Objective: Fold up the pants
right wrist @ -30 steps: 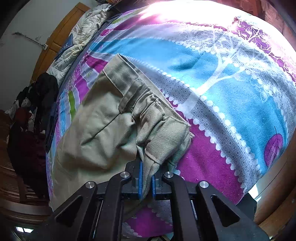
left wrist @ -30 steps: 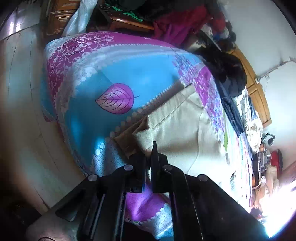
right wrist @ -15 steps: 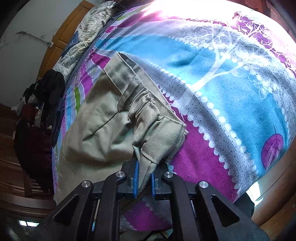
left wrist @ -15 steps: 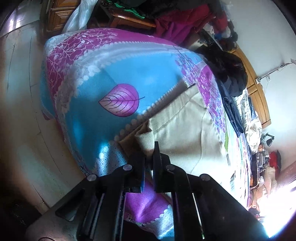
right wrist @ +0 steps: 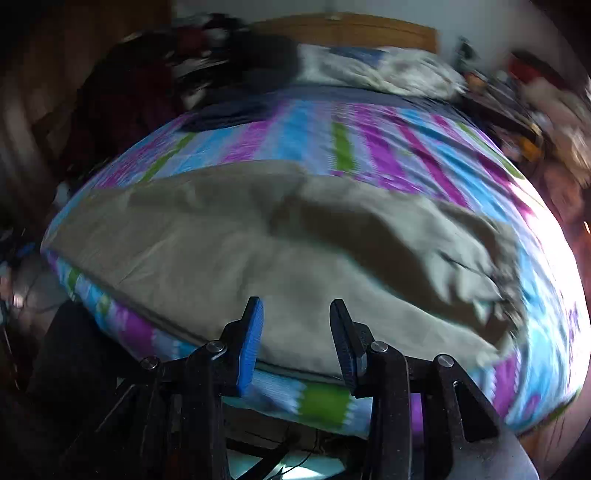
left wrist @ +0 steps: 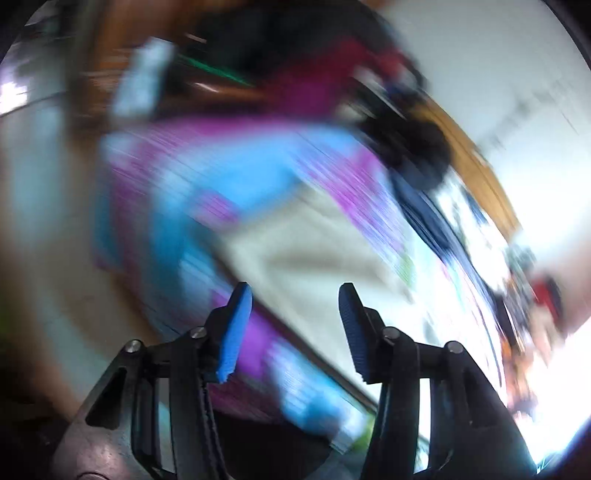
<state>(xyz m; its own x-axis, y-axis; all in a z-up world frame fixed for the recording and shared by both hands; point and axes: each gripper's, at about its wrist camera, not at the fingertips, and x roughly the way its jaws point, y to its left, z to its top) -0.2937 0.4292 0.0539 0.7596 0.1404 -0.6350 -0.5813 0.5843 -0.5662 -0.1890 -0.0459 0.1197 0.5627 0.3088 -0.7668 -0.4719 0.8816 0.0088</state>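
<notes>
The beige pants (right wrist: 280, 258) lie spread across the near side of a bed with a purple, blue and green patterned cover (right wrist: 369, 147). Their right end (right wrist: 491, 302) is bunched and creased. My right gripper (right wrist: 295, 314) is open, pulled back above the near edge of the pants with nothing between its blue pads. In the blurred left wrist view the pants (left wrist: 314, 251) show as a pale patch beyond my left gripper (left wrist: 295, 299), which is also open and empty.
Dark clothes (right wrist: 236, 74) and a pale quilt (right wrist: 376, 70) pile against the wooden headboard (right wrist: 343, 29). Clutter (right wrist: 535, 96) stands at the right of the bed. Floor and wooden furniture (left wrist: 122, 51) lie past the bed's left corner.
Both grippers have opened and let go of the pants. Both have pulled back from the bed; the views swing fast and are motion-blurred.
</notes>
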